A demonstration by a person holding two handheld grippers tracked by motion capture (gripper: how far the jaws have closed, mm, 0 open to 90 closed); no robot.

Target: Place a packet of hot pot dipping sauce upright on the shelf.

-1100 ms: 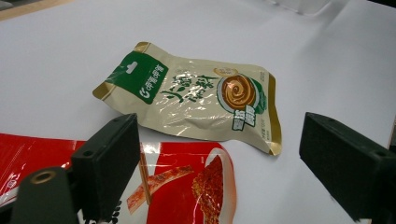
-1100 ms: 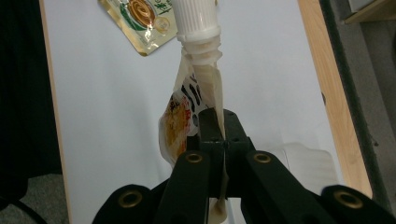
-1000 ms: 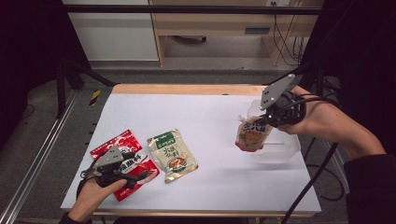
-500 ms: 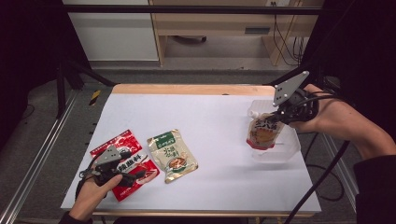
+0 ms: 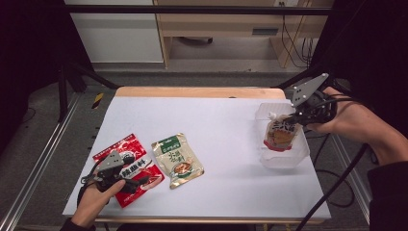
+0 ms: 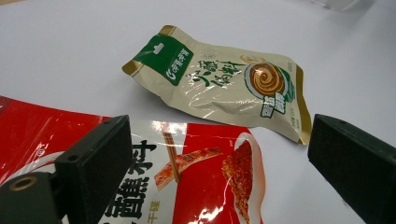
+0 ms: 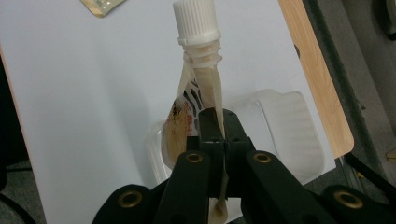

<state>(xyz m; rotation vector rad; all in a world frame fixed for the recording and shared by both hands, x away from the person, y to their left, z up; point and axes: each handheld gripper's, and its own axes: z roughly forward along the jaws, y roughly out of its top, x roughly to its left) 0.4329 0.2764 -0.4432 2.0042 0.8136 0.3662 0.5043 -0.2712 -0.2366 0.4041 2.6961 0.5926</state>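
Observation:
A spouted pouch with a white cap hangs upright over a clear plastic tray at the table's right side; its lower end is inside the tray's outline. My right gripper is shut on the pouch's upper edge, and the jaws pinch the flat film below the spout. At the front left, my left gripper rests open above a red packet. Its jaws stand wide apart over the red packet and grip nothing. A beige packet with a green label lies just past them.
The white table has a wooden strip along its far edge. The beige packet lies right of the red one. The tray sits close to the table's right edge. Cables trail from both grippers.
My right gripper has carried the pouch to the right and slightly down, from beside the tray to over it. The left gripper has stayed where it was.

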